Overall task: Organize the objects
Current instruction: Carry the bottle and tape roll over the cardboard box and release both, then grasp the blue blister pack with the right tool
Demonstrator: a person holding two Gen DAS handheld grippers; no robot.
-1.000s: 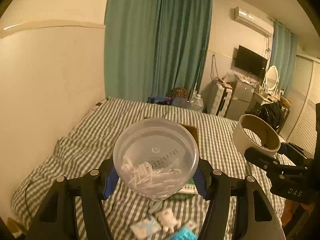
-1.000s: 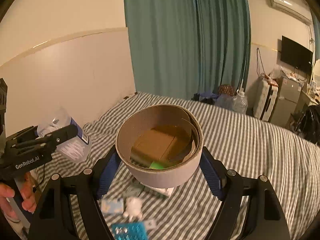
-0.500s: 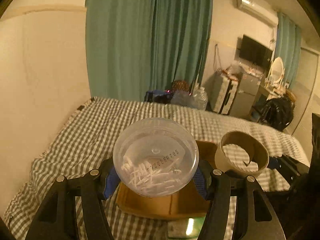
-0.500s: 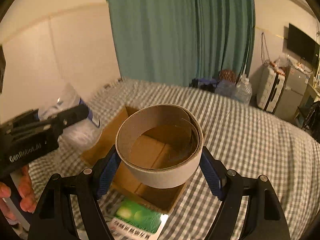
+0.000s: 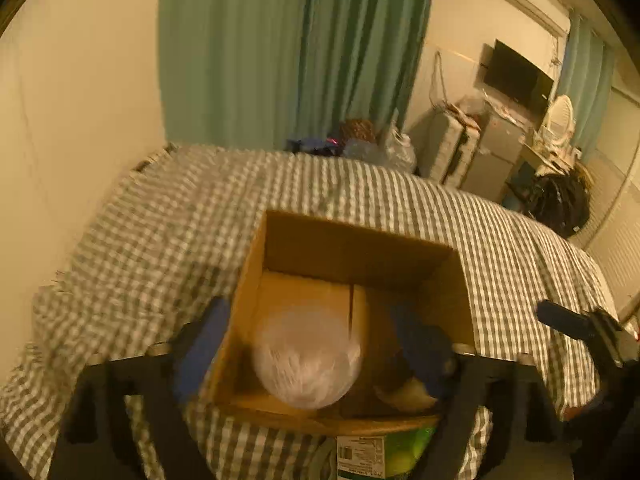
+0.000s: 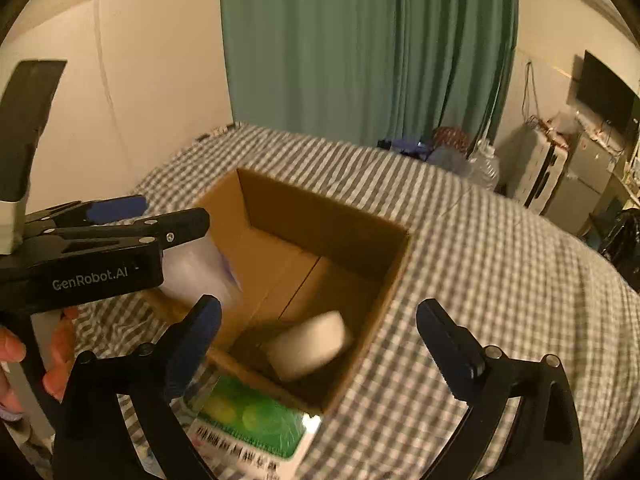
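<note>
Both claws hang over the open cardboard box (image 6: 320, 248) on the checked bed (image 6: 500, 260), tilted down into it. Left claw (image 5: 316, 344) spread wide, nothing gripped; the clear plastic jar (image 5: 307, 356), blurred, sits between its fingers inside the box. Right claw (image 6: 320, 324) also wide and empty; the cardboard tape roll (image 6: 308, 344) lies on its side on the box floor. A hand (image 6: 36, 356) grips the left tool's handle. Green packet (image 6: 248, 420) touches the box's near wall.

An open brown cardboard box (image 6: 320, 264) sits on the checked bed. A clear round tub (image 5: 307, 356) of little white sticks is blurry over its left side. The cardboard tape ring (image 6: 308, 344) lies tipped inside it.
</note>
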